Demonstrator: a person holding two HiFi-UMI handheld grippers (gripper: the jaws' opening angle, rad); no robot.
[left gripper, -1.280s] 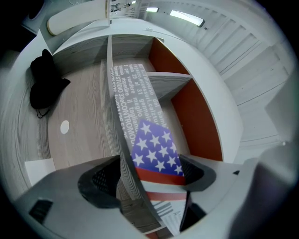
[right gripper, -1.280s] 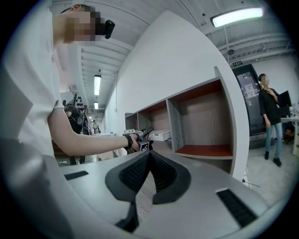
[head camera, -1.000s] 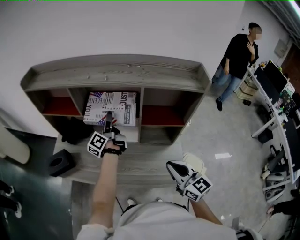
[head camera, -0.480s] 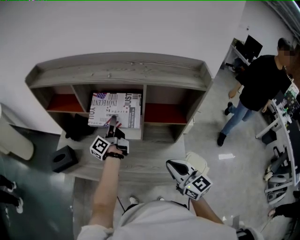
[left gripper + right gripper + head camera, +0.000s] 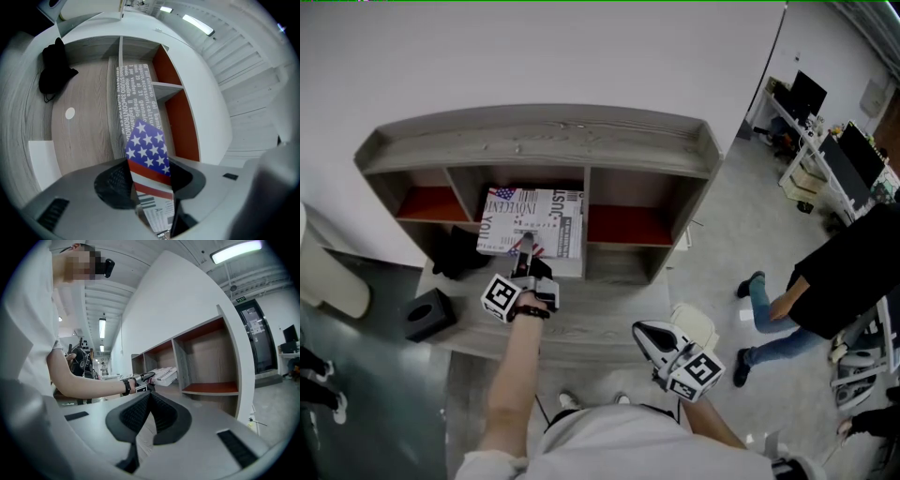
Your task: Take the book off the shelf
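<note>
A book (image 5: 534, 220) with a newsprint cover and a stars-and-stripes corner lies flat in the middle compartment of the grey wooden shelf (image 5: 544, 141), its front edge jutting out. My left gripper (image 5: 525, 247) is shut on that front edge. In the left gripper view the flag corner of the book (image 5: 145, 154) sits pinched between the pads of the left gripper (image 5: 149, 180). My right gripper (image 5: 641, 331) hangs low at the front right, away from the shelf, shut with nothing in it. From the right gripper (image 5: 149, 404) view the book (image 5: 164, 375) shows sticking out of the shelf.
A black bag (image 5: 455, 253) lies in the left compartment and a black box (image 5: 427, 314) on the lower ledge. A person (image 5: 834, 291) walks on the floor at the right, near desks with monitors (image 5: 844, 155). The side compartments have red floors.
The left gripper has stayed at the book's front edge. The person at the back right has walked nearer, to the right edge of the head view.
</note>
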